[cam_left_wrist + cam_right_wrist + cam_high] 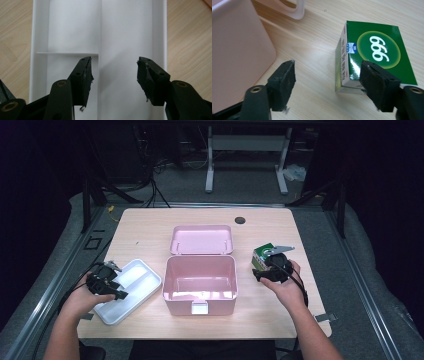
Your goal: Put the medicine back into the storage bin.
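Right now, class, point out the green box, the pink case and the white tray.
green box point(377, 50), right gripper view, on its printed top face.
pink case point(200, 292), high view, on its front rim.
white tray point(160, 30), left gripper view, on its right wall.

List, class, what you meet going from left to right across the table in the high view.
Left claw → white tray → pink box → green carton with the right claw beside it.
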Tool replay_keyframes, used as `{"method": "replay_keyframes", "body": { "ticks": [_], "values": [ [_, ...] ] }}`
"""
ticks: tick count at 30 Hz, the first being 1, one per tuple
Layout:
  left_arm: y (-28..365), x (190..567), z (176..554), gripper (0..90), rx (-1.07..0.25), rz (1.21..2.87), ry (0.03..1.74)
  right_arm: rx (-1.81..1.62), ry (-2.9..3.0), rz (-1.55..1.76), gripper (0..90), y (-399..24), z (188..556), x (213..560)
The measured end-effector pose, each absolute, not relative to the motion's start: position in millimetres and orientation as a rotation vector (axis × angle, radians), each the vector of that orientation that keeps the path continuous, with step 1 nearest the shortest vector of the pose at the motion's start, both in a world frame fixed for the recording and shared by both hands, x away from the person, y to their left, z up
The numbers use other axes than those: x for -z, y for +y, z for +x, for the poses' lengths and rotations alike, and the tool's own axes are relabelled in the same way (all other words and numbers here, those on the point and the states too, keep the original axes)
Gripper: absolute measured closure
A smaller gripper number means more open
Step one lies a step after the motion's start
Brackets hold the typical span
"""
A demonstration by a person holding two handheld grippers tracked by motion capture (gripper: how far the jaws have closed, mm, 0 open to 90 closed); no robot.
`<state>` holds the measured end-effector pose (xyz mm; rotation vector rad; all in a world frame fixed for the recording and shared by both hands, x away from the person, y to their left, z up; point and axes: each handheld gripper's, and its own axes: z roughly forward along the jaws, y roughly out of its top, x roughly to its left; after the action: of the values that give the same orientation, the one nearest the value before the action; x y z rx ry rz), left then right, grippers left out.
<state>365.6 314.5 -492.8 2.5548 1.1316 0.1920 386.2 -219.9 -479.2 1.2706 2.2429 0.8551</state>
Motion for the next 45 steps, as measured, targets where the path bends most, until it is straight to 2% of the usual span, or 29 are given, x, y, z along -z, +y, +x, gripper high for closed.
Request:
{"method": "replay_keyframes", "body": {
  "ticks": [1, 9, 31, 45],
  "values": [
    [314.1, 492.4, 365.3, 45.6, -0.194, 2.554, 1.13, -0.828, 2.26, 1.275, 24.2, -219.3, 391.1, 477.1],
    [315.2, 492.5, 365.2, 45.6, -0.189, 2.556, 1.131, -0.73, 2.285, 1.282, 18.6, -220.3, 408.7, 472.1],
    [314.4, 492.1, 364.3, 45.4, -0.194, 2.567, 1.127, -0.568, 2.336, 1.387, 14.2, -230.8, 466.7, 467.2],
    [314.0, 491.5, 363.9, 45.4, -0.193, 2.564, 1.121, -0.533, 2.387, 1.467, 14.0, -235.7, 479.5, 475.1]
  ]
}}
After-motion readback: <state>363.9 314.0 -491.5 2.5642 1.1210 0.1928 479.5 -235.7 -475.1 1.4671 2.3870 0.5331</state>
